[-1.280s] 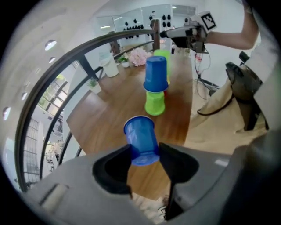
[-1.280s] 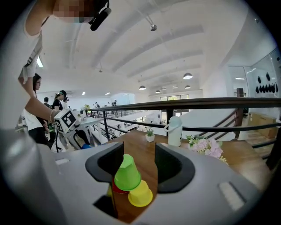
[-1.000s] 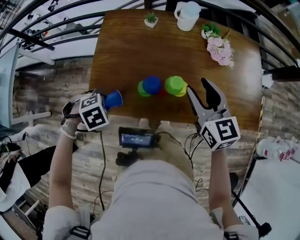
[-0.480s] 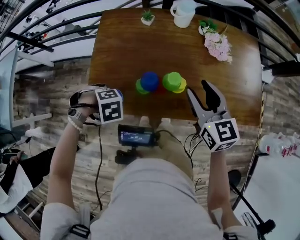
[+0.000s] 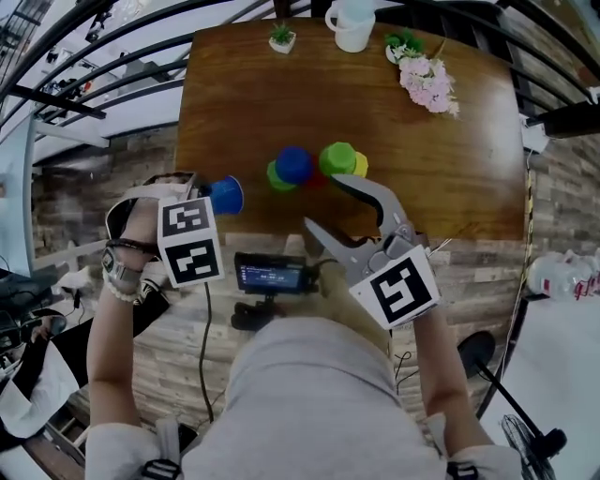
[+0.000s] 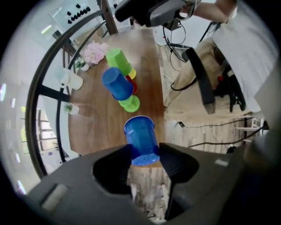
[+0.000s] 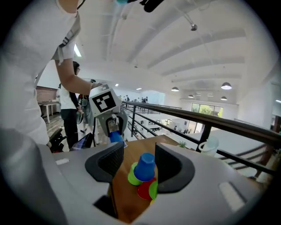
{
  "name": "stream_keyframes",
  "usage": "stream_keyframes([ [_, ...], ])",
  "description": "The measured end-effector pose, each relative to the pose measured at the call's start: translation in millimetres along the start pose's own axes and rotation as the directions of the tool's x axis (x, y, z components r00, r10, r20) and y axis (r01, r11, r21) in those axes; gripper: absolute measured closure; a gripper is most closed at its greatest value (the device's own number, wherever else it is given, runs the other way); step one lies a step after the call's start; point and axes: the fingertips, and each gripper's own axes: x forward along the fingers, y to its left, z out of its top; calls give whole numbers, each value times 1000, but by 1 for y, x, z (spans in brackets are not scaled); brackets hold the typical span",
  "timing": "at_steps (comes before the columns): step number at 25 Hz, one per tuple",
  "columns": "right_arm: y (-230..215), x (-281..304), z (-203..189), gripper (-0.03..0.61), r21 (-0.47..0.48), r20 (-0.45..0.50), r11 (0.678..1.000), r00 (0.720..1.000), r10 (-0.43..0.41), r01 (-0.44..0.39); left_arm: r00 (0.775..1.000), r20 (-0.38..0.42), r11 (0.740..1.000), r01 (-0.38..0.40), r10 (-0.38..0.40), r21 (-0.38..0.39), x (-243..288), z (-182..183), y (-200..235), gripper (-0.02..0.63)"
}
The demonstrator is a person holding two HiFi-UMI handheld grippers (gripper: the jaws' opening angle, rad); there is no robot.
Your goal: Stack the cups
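My left gripper (image 6: 145, 154) is shut on the base of a blue cup (image 6: 140, 137), held on its side over the table's near left edge; in the head view this blue cup (image 5: 226, 195) sticks out past the marker cube. On the wooden table (image 5: 234, 103) a second blue cup (image 5: 293, 164) sits upside down on a green one (image 5: 273, 177). Beside them a green cup (image 5: 336, 157) tops a yellow one (image 5: 360, 166), with a red cup (image 5: 315, 181) between the piles. My right gripper (image 5: 326, 202) is open and empty, pointing left at the cups; the blue cup (image 7: 145, 166) shows between its jaws, farther off.
At the table's far edge stand a white mug (image 5: 352, 26), a small potted plant (image 5: 280, 37) and pink flowers (image 5: 427, 80). A small screen (image 5: 272, 276) hangs at the person's waist by the near edge. Black railings (image 5: 103, 70) curve round the table. Another person stands behind the left gripper (image 7: 70, 105).
The right gripper has swung left and turned to point at the cups. The left gripper has shifted a little with the blue cup, which shows again beyond its marker cube.
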Motion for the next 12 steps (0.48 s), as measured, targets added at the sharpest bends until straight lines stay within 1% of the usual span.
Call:
stream_keyframes([
  [2,11,9,16,360,-71,4,996,999,48,-48,998,8,998,-64,64,25,-24,4,7,416],
  [4,20,19,29,360,-152,-6,985,996,86,-86,992,19,991,-124,123,47,-44,10,16,416],
  [6,27,29,38,360,-216,-17,970,994,107,-108,986,27,983,-167,165,76,-59,17,22,416],
  [8,32,39,42,359,-270,-35,955,993,115,-121,981,39,975,-193,190,107,-70,26,26,416],
  [10,36,48,43,344,-316,-62,940,991,116,-130,976,58,967,-215,208,135,-79,35,29,416],
  [12,38,56,41,332,-370,-96,920,990,98,-127,971,76,959,-235,225,161,-87,44,32,416],
])
